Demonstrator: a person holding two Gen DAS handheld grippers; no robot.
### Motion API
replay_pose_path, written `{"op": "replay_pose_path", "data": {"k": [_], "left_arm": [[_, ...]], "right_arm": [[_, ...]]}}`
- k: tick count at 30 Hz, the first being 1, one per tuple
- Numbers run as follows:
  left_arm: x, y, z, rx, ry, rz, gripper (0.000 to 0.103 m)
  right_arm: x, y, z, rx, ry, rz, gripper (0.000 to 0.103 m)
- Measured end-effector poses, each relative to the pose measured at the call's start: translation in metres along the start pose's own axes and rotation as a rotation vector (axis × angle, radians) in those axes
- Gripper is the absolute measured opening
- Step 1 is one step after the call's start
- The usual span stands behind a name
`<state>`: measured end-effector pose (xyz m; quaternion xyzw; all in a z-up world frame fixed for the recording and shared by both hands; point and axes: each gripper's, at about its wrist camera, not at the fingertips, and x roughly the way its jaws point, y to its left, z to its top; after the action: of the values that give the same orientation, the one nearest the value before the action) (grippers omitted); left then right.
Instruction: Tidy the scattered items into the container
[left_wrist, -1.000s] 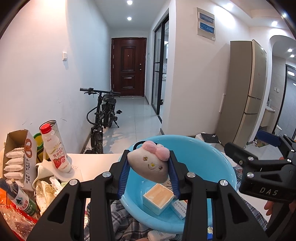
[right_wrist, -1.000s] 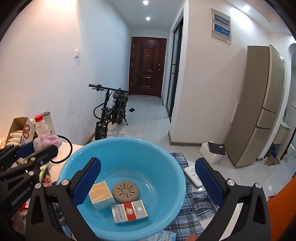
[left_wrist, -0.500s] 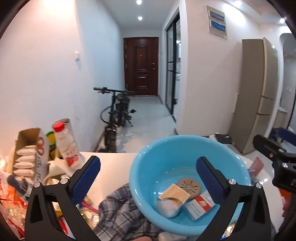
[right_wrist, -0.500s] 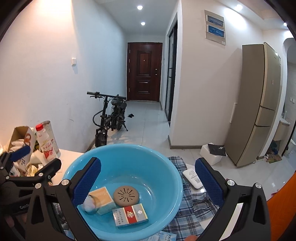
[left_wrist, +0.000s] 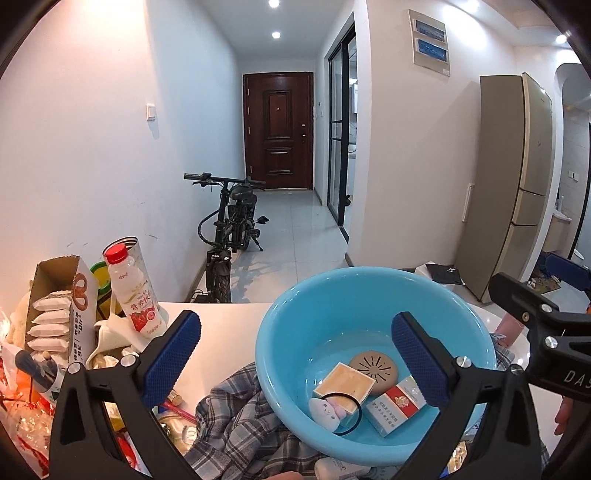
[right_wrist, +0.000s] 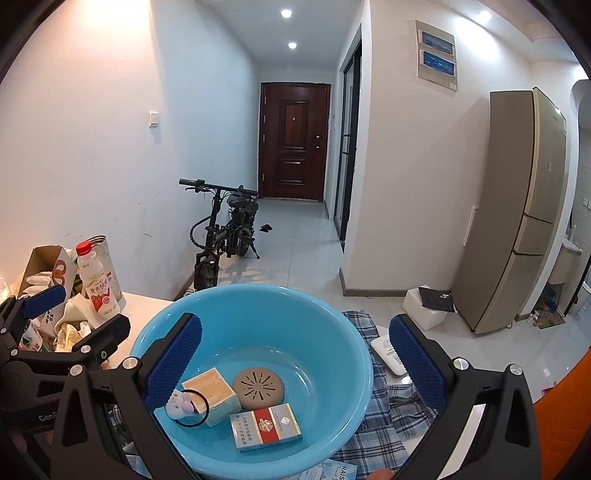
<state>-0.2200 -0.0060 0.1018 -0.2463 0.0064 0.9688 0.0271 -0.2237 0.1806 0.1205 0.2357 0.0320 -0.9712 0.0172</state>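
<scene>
Left wrist view: the left tool (left_wrist: 295, 350) stands fully released, its 2 blue pads wide apart and nothing between them. The blue basin (left_wrist: 314, 306) sits on the white tabletop (left_wrist: 225, 321) at about 3 o'clock from the tool's middle, with the right pad over its bowl. Inside, at the basin's 6 o'clock, lies the plush hair tie (left_wrist: 330, 408), its black loop resting against the tan box (left_wrist: 343, 380). The round brown disc (left_wrist: 373, 369) lies at 1 o'clock from the box and the red-and-white pack (left_wrist: 395, 406) at 4 o'clock. A plaid cloth (left_wrist: 236, 410) lies bunched under the basin's near edge. A milk bottle (left_wrist: 133, 291) stands upright at the tool's 10 o'clock. 1 second ago this tool was clenched on the plush hair tie above the basin; now the tie lies inside and the pads are spread.

Right wrist view: the right tool (right_wrist: 293, 356) is released too, empty, hovering over the basin (right_wrist: 258, 302). The hair tie (right_wrist: 183, 404) lies at the tool's 8 o'clock, touching the box (right_wrist: 210, 391). The left tool (right_wrist: 70, 321) shows at 9 o'clock; earlier it held the tie there.
</scene>
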Motion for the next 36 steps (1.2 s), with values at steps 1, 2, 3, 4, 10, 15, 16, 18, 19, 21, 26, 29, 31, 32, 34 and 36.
{"op": "replay_pose_path", "data": {"k": [1,2,3,4,10,15,16,18,19,21,26,29,31,32,34,36], "left_arm": [[-0.001,0.000,0.000,0.002,-0.002,0.003,0.103],[-0.002,0.000,0.000,0.007,-0.006,0.007,0.103],[-0.002,-0.001,0.000,0.012,-0.010,0.013,0.103],[-0.003,-0.001,0.001,0.014,-0.012,0.020,0.103],[-0.004,0.003,0.003,-0.002,-0.002,0.030,0.103],[-0.008,0.004,0.004,-0.013,-0.007,0.040,0.103],[-0.009,0.004,0.004,-0.011,-0.010,0.042,0.103],[-0.011,0.004,0.004,-0.010,-0.018,0.043,0.103],[-0.012,0.004,0.005,-0.011,-0.021,0.043,0.103],[-0.013,0.004,0.005,-0.015,-0.025,0.043,0.103],[-0.010,0.003,0.005,-0.018,-0.015,0.055,0.103],[-0.010,0.003,0.005,-0.013,-0.016,0.078,0.103],[-0.011,0.004,0.005,-0.019,-0.021,0.083,0.103],[-0.012,0.005,0.006,-0.022,-0.021,0.083,0.103],[-0.012,0.006,0.006,-0.026,-0.020,0.082,0.103],[-0.013,0.006,0.006,-0.031,-0.020,0.080,0.103]], "right_arm": [[0.000,0.000,0.000,0.000,0.000,0.001,0.103],[0.000,0.001,0.000,-0.001,0.000,0.001,0.103],[0.000,0.001,0.000,-0.005,0.002,0.000,0.103],[0.000,0.003,-0.001,-0.012,0.007,-0.003,0.103],[0.000,0.006,-0.001,-0.032,0.015,-0.001,0.103],[-0.002,0.006,-0.001,-0.029,0.006,0.011,0.103],[-0.003,0.006,-0.001,-0.028,0.006,0.014,0.103],[-0.003,0.005,0.000,-0.026,0.005,0.021,0.103],[-0.004,0.005,0.000,-0.024,0.001,0.022,0.103],[-0.004,0.005,0.001,-0.023,0.002,0.022,0.103],[-0.004,0.005,0.000,-0.027,0.009,0.003,0.103],[-0.001,0.009,0.000,-0.031,0.018,-0.001,0.103],[-0.002,0.011,0.001,-0.034,0.017,0.001,0.103],[-0.003,0.012,0.001,-0.034,0.014,0.002,0.103],[-0.005,0.012,0.001,-0.034,0.010,0.005,0.103],[-0.006,0.012,0.001,-0.036,0.008,0.003,0.103]]}}
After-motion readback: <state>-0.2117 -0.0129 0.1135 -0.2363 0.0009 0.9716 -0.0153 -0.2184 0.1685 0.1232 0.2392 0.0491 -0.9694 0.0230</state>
